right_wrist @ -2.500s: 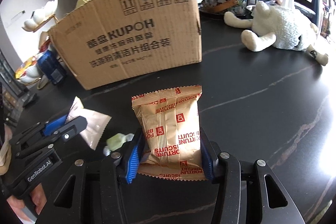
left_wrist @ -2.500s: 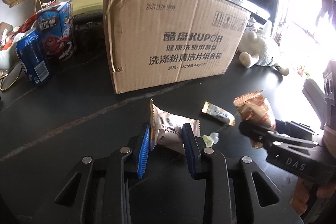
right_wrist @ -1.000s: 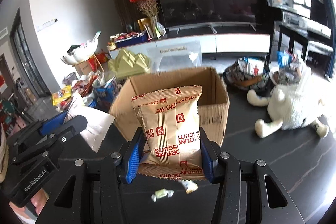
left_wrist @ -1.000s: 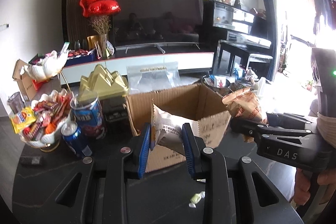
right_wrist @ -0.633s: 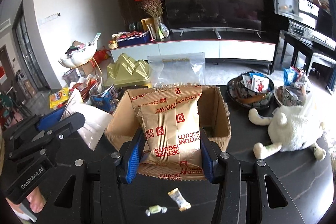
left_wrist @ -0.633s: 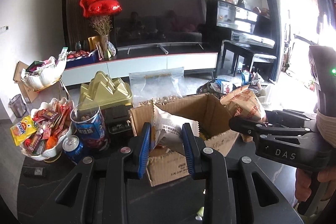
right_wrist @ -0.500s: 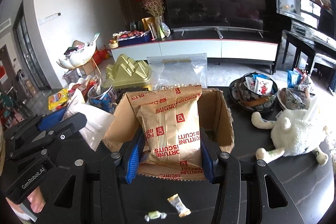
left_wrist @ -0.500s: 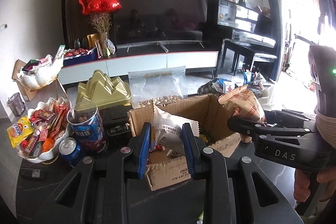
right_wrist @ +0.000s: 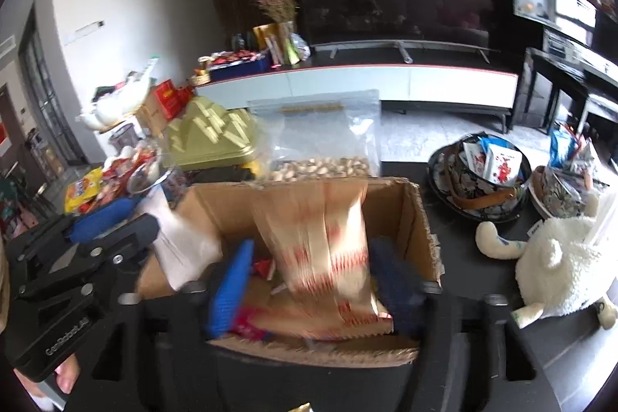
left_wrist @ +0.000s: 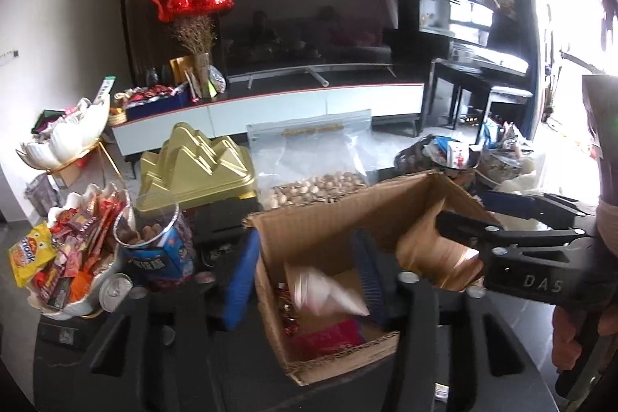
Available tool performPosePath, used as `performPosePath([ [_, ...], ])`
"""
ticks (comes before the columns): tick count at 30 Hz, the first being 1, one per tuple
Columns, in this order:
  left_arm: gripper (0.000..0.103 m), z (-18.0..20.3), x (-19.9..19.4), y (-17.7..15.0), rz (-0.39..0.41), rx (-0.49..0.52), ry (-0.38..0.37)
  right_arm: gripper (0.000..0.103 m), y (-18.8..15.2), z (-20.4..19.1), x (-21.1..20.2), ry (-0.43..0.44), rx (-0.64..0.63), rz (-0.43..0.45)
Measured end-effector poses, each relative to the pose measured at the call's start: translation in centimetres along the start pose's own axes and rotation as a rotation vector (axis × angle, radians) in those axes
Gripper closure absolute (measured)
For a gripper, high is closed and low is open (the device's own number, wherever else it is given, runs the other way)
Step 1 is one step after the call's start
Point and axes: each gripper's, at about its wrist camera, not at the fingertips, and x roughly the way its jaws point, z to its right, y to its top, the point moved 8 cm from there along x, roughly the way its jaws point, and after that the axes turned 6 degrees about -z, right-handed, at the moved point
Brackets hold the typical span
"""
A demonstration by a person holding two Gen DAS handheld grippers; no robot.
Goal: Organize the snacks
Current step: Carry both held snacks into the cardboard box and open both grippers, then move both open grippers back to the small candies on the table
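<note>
An open cardboard box (left_wrist: 386,211) (right_wrist: 417,219) stands on the dark table with snack packets inside. My left gripper (left_wrist: 305,277) is open above the box. A white packet (left_wrist: 324,292), blurred, is falling free between its blue pads into the box. My right gripper (right_wrist: 313,284) is open over the box. A gold biscuit packet (right_wrist: 324,238), blurred, drops between its pads. That packet also shows in the left wrist view (left_wrist: 436,253) beside the right gripper (left_wrist: 475,219). The left gripper and the white packet (right_wrist: 181,238) show at the left of the right wrist view.
A bag of nuts (left_wrist: 313,165), a gold tin (left_wrist: 197,165) and a blue canister (left_wrist: 158,246) stand behind the box. A white bowl of snacks (left_wrist: 65,265) is at the left. A plush toy (right_wrist: 560,257) and a dark bowl (right_wrist: 483,176) sit at the right.
Both grippers lifted their packets from the table up over the open box. Both have now opened, and both packets are falling into the box.
</note>
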Motion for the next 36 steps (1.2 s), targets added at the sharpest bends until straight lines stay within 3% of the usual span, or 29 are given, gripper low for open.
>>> performPosePath([
  [6, 0.047, 0.3, -1.8, -0.8, 0.027, 0.012, 0.012, 0.03, -1.1, -0.1, -1.2, -0.016, -0.034, 0.029],
  [15, 0.037, 1.5, -6.4, -2.9, 0.054, -0.008, -0.025, 0.03, -3.5, -1.5, -6.4, -0.017, -0.064, 0.102],
  [24, 0.033, 3.9, -11.1, -5.3, 0.124, 0.031, -0.03, 0.03, -7.4, -1.4, -10.3, 0.019, -0.021, 0.128],
  [36, 0.03, 4.8, -10.9, -11.0, 0.094, 0.016, -0.037, 0.03, -12.8, -0.5, -10.8, -0.028, -0.008, 0.13],
])
